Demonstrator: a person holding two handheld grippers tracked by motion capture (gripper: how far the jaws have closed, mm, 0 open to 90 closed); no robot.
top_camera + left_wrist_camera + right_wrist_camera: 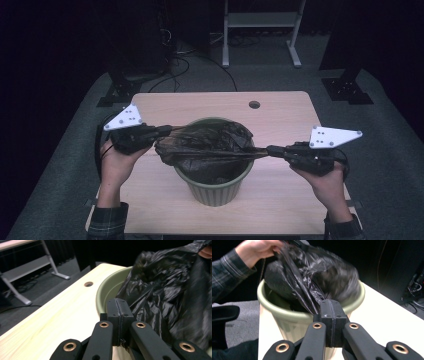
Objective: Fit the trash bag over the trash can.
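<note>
- Black bin bag (207,145): it sits in and over the mouth of the green ribbed bin (214,187), which stands at the middle of the counter (280,200); its film is drawn taut between the two grippers, left to right, across the bin's opening.
- Left gripper (167,131): fingers (120,315) pressed fully together, with the bag's left edge caught between them at the bin's left rim.
- Right gripper (272,149): fingers (332,315) also clamped together, holding a twisted strand of the bag at the bin's right rim.
- To do this step well, I judge, both hands should pull apart evenly, then bring the bag's mouth down and outward over the rim (gently, since thin film tears under a sharp tug), keeping the bin from tipping.
- Watch that the far and near edges of the mouth open too, not just the sides.
- Count: one bag, one bin, two grippers, one counter, one cable hole (254,105) at its far side.
</note>
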